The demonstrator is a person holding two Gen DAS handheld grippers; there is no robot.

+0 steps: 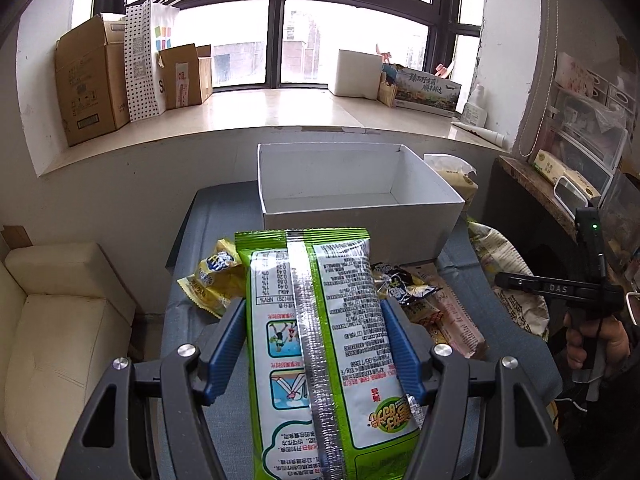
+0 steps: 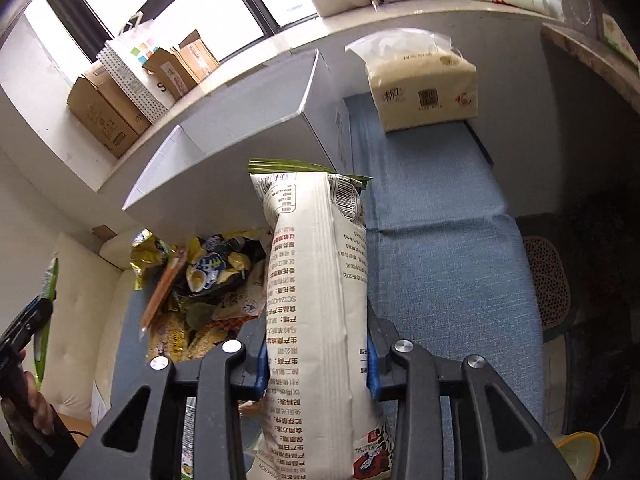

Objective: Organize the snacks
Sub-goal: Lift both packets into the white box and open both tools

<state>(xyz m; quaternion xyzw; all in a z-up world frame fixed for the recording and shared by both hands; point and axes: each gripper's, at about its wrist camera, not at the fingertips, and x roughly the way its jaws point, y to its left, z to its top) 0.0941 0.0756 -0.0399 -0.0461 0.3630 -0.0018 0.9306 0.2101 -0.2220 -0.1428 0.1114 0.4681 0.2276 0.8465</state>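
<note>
My left gripper point(image 1: 314, 344) is shut on a long green and white snack packet point(image 1: 316, 332), held lengthwise above the blue table, its far end near the front wall of the open white box point(image 1: 352, 216). My right gripper point(image 2: 316, 352) is shut on a long cream snack packet point(image 2: 316, 280) with brown print, held to the right of the same white box point(image 2: 248, 136). A heap of yellow and dark snack packets point(image 2: 200, 280) lies on the table in front of the box; it also shows in the left wrist view point(image 1: 216, 280).
A tissue pack point(image 2: 424, 88) stands on the blue table point(image 2: 440, 240) behind and right of the box. A cream sofa point(image 1: 60, 340) is on the left. Cardboard boxes point(image 1: 92, 84) and a paper bag sit on the windowsill. Shelves point(image 1: 580, 140) stand at the right.
</note>
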